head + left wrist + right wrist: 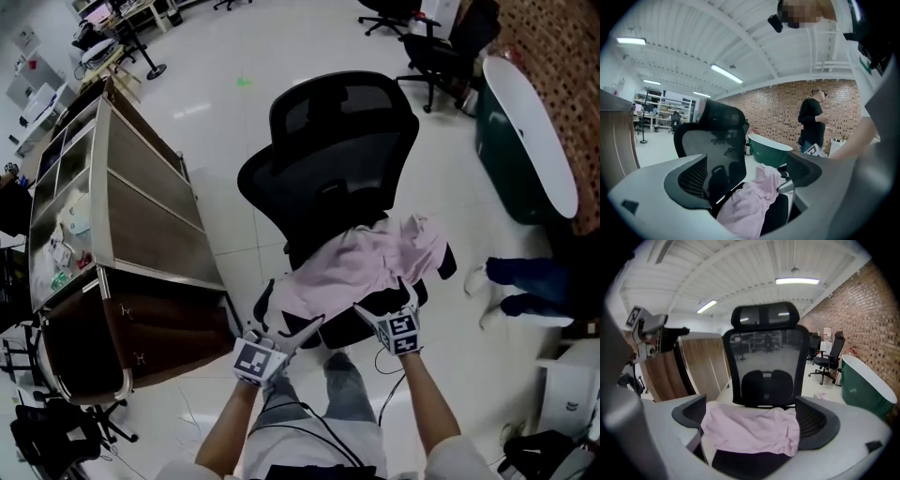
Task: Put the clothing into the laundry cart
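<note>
A pale pink garment [361, 262] lies crumpled on the seat of a black mesh office chair [342, 141]. My left gripper [292, 325] is open at the seat's near left edge, and the pink garment [750, 201] shows ahead between its spread jaws. To its right my right gripper [389, 300] is open at the cloth's near edge. The pink garment [750, 427] fills the gap between its wide jaws, and neither pad presses on it. A green tub-shaped cart [525, 141] with a white rim stands at the far right.
A wooden cabinet [141, 216] stands close on the chair's left. A person in blue jeans [525, 281] stands at the right, beside the green cart [862, 390]. More office chairs [441, 37] are at the back. The floor is pale and glossy.
</note>
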